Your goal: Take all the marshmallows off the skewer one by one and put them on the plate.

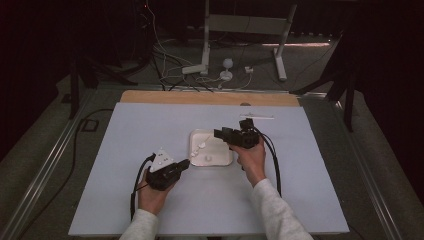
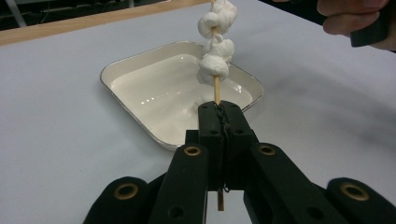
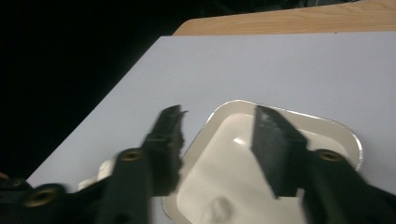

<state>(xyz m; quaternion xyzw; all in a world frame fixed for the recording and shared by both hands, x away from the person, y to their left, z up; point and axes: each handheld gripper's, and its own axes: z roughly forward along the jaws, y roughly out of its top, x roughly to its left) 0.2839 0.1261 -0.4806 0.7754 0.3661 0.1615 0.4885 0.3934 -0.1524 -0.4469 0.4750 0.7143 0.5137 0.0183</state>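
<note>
White lump (image 1: 208, 158) in cream tray (image 1: 226, 161)

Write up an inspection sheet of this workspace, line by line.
Surface: pale lilac-grey sheet on a wooden table.
Job's things: thin wooden skewer threaded with three white marshmallows; white square tray holding one loose white piece.
Clutter: white stick near the far edge.
Grippers: left gripper shut on the skewer; right gripper open over the tray, nothing between its jaws.
Cables: black gripper cable; white floor cables.
Surroundings: white metal stand, dark curtains.
</note>
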